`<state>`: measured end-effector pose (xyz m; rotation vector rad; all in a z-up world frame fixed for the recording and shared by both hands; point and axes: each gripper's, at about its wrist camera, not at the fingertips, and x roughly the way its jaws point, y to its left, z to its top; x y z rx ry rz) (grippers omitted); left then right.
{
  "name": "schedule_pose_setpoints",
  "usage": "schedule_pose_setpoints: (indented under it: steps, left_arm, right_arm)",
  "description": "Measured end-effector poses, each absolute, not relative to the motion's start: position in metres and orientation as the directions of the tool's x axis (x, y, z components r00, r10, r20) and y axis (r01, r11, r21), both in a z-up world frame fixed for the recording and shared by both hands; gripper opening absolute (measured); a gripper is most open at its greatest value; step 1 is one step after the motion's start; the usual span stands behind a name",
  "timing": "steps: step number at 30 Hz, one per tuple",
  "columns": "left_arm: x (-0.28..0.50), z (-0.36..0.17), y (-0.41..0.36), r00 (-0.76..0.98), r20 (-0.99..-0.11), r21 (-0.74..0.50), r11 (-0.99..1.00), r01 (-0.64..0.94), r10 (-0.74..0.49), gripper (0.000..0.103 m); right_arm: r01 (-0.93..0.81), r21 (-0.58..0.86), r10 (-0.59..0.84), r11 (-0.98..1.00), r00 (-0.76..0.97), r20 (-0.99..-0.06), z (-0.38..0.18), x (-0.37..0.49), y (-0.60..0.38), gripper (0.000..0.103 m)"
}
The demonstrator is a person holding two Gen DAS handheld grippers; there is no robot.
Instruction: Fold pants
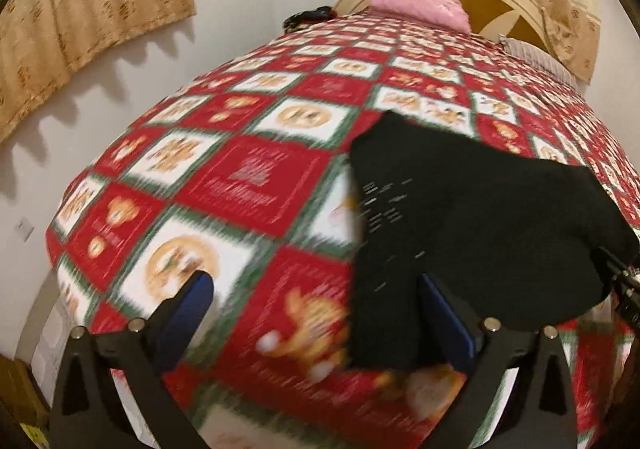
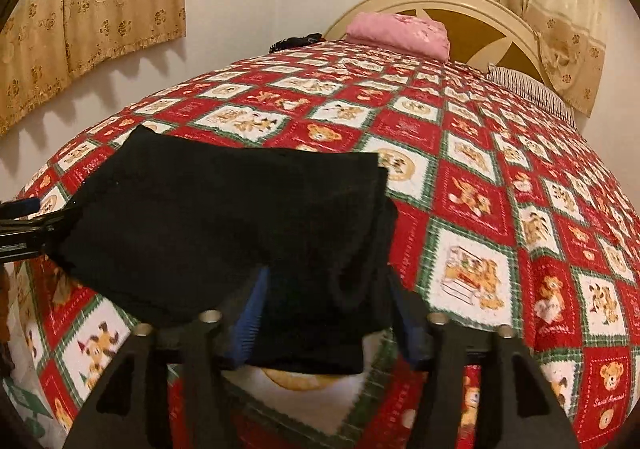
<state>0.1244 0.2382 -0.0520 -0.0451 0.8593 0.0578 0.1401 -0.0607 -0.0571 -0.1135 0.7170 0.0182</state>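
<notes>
Both grippers, left (image 1: 316,313) and right (image 2: 324,309), gape, pads off black pants (image 2: 224,217); prob. releasing finished fold onto bedspread (image 2: 480,177).

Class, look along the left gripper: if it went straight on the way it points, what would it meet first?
Probably the left edge of the black pants, or the red patchwork bedspread beside it; blur leaves depth unclear.

Bed (image 2: 472,153) in a red quilt — black pants (image 2: 224,217) at 9 o'clock, pink cloth (image 2: 396,31) at 12.
</notes>
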Motion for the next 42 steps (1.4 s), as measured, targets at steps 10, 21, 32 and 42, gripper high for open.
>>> schedule_pose_setpoints:
  steps: [10, 21, 32, 42]
  left_arm:
    - [0.112, -0.02, 0.255, 0.727, -0.679, 0.008, 0.992, -0.126, 0.098, 0.103]
    - [0.138, -0.017, 0.18, 0.765, -0.643, 0.064, 0.998, 0.006, 0.037, 0.103]
    - [0.144, -0.05, 0.158, 0.713, -0.7, 0.075, 0.997, 0.016, 0.041, 0.103]
    - [0.137, -0.05, 0.164, 0.694, -0.72, 0.024, 1.0, 0.007, 0.012, 0.103]
  right_arm:
    - [0.044, -0.003, -0.038, 0.999, 0.831, -0.555, -0.021, 0.103, -0.093, 0.067]
    - [-0.023, -0.027, 0.006, 0.999, 0.853, -0.523, -0.011, 0.109, -0.06, 0.01]
    - [-0.001, 0.1, 0.066, 0.995, 0.758, -0.649, -0.062, 0.134, -0.072, 0.01]
    - [0.05, 0.083, 0.016, 0.995, 0.759, -0.651, -0.05, 0.118, -0.063, 0.03]
